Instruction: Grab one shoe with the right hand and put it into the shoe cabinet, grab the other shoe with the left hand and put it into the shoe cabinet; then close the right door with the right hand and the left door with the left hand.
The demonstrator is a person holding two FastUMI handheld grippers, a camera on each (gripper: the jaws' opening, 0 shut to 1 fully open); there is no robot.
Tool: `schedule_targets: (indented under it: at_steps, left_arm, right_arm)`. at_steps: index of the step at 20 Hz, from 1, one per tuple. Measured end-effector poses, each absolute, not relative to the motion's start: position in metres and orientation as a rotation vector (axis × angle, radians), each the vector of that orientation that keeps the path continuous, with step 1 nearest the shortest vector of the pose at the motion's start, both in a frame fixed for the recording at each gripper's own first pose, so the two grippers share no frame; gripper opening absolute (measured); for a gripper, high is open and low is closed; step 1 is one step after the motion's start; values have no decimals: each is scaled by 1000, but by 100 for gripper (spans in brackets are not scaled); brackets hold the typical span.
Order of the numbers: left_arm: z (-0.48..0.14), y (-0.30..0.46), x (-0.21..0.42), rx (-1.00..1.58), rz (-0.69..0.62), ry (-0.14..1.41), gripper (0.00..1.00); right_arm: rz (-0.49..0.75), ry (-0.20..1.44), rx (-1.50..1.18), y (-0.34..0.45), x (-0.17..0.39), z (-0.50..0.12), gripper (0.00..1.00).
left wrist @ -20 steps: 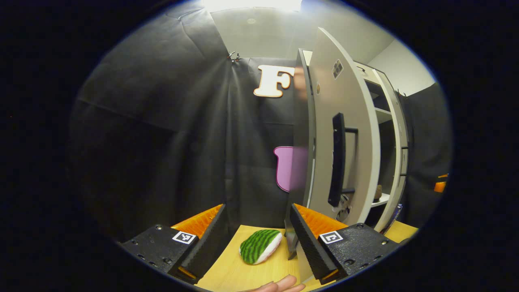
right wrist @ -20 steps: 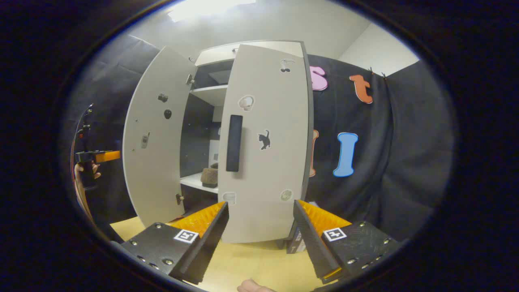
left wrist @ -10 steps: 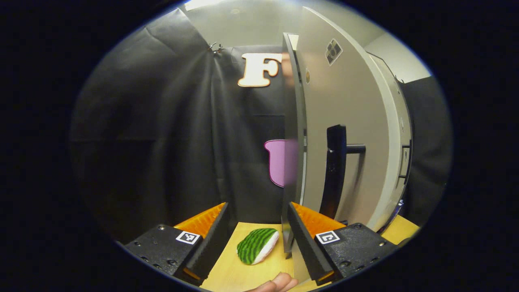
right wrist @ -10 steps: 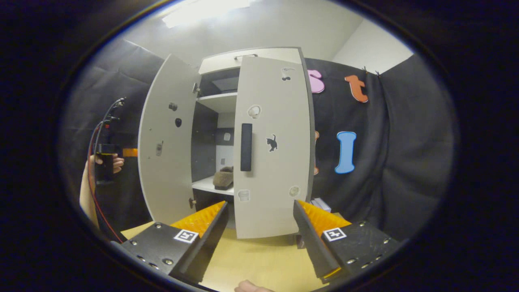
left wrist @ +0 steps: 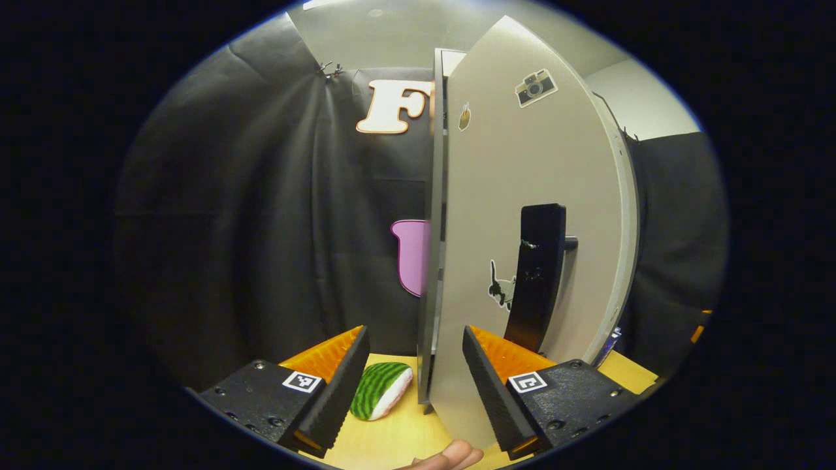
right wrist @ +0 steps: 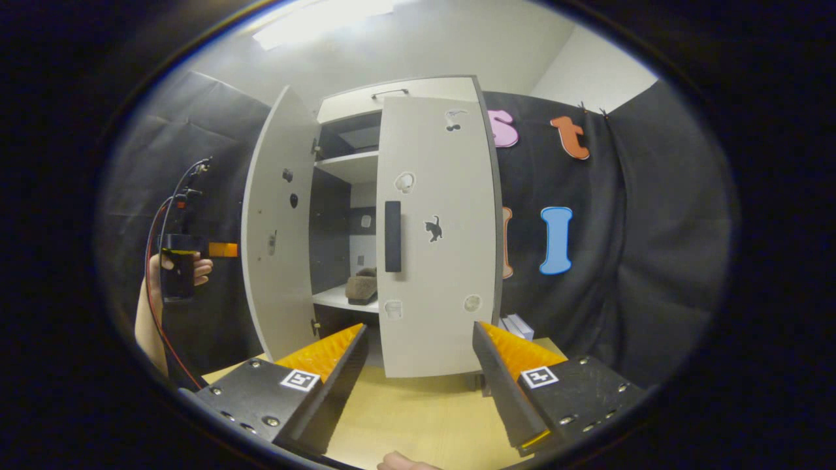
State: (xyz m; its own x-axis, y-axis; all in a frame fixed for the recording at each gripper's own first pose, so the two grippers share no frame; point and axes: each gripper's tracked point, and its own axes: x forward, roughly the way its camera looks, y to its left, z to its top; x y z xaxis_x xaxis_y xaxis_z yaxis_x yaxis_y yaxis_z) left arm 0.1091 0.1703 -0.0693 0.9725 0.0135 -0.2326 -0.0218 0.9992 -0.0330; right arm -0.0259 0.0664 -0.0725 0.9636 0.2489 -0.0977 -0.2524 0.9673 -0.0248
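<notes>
**One door nearly shut, one door standing wide**

In the right gripper view, the left gripper is showing far off on the left, with a hand holding it beside the outer face of the left door. That door is standing wide open. Next comes the shoe cabinet, with its dark inside showing between the two doors. A fuzzy brown shoe is sitting on a white shelf in there. I cannot tell if the second shoe is beside it. Further right, the right door is almost closed, and its black handle is facing us.

The right gripper is hanging in front of that door with its jaws spread, gripping nothing.

In the left gripper view, the left gripper is also spread wide and holding nothing. The thin edge of the left door is sitting between its fingers. A second ago, that door was turned more away, so the shelves showed past it. Now its front is hiding them.

A green striped toy is lying on the wooden table, just left of the door's bottom corner. A small box is standing by the cabinet's right side.
</notes>
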Motion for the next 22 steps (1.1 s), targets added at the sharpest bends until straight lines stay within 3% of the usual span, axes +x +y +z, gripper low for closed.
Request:
schedule_targets:
  at_steps: [7, 8, 9, 14, 17, 19, 22]
  left_arm:
    - [-65, 148, 114, 8, 45, 193, 89]
    - [-66, 145, 114, -3, 43, 192, 85]
    - [-66, 142, 115, -10, 38, 191, 89]
    - [-69, 122, 122, -26, 9, 193, 85]
    - [-74, 105, 127, -34, -24, 210, 89]
    - [-79, 86, 129, -58, -72, 227, 85]
    - [-81, 73, 131, -84, -95, 214, 91]
  right_arm:
    - [235, 82, -26, 52, -30, -73, 96]
    - [235, 82, -24, 52, -31, -74, 96]
    - [236, 81, -19, 50, -32, -74, 96]
    - [236, 70, -15, 49, -31, -73, 98]
    - [228, 67, -24, 51, -28, -73, 96]
    - [226, 63, -29, 50, -30, -75, 96]
    - [228, 60, -24, 52, -37, -78, 96]
